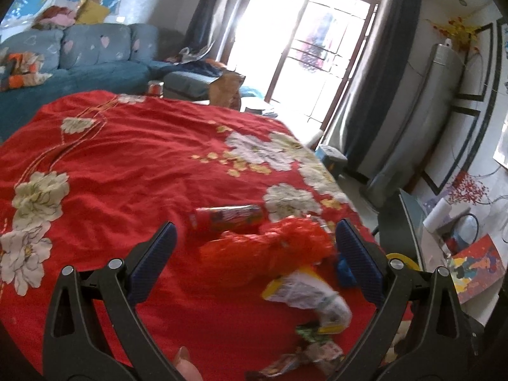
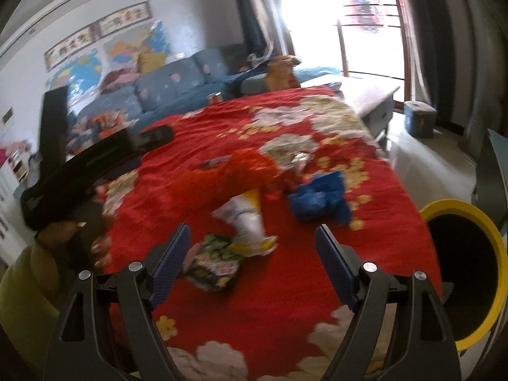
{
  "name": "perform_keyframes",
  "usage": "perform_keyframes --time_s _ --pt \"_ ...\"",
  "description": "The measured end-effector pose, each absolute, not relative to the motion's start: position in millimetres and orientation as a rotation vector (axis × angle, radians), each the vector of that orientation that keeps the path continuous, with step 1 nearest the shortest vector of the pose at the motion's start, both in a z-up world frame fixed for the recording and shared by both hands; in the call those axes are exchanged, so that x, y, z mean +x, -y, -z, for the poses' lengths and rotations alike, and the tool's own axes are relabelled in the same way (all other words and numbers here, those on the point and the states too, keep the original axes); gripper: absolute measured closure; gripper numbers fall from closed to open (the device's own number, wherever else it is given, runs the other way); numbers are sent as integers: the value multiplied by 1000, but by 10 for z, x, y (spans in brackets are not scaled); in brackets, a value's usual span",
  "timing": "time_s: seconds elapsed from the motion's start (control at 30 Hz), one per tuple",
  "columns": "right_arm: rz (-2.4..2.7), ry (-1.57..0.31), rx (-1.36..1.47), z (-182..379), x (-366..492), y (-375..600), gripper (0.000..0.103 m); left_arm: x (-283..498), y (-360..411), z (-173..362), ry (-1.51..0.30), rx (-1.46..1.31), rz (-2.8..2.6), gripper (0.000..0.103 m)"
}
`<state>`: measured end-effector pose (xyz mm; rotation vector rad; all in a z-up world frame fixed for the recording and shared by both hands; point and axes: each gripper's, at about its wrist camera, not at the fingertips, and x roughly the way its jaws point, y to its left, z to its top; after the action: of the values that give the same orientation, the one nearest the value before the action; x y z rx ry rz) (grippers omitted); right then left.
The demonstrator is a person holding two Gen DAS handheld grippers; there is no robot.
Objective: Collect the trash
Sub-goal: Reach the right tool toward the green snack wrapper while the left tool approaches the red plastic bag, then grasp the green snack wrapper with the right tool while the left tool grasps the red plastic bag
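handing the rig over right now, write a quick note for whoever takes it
Left gripper: open, empty, above the trash pile.
Right gripper: open, empty, over the near wrappers.
All on the red flowered cloth: red plastic bag, white and yellow wrapper, green snack packet, blue crumpled bag, red can lying on its side behind the red bag.
Bin with yellow rim: beside the table on the right; no trash visible inside from here.
Done: nothing picked up that the views show.
Left: grab every piece and drop it in the bin; the green packet looks nearest to the right gripper.
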<state>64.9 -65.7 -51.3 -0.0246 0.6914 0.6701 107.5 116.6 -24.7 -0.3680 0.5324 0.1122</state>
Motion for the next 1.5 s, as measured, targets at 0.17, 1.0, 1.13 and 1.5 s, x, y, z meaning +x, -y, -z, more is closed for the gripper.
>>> perform_keyframes --time_s 0.17,1.0,1.13,1.5 --pt "-731 -702 -97 570 527 441 25 1107 -1346 404 -572 -397 -130 11" --pt "-777 -823 -191 964 575 165 85 1403 -1434 1035 -730 -562 46 89" --pt "-781 -815 -184 943 584 178 89 1339 -1405 948 -704 -539 52 99" --pt "-786 -759 -143 767 515 257 98 1154 -1459 511 -580 -495 34 100"
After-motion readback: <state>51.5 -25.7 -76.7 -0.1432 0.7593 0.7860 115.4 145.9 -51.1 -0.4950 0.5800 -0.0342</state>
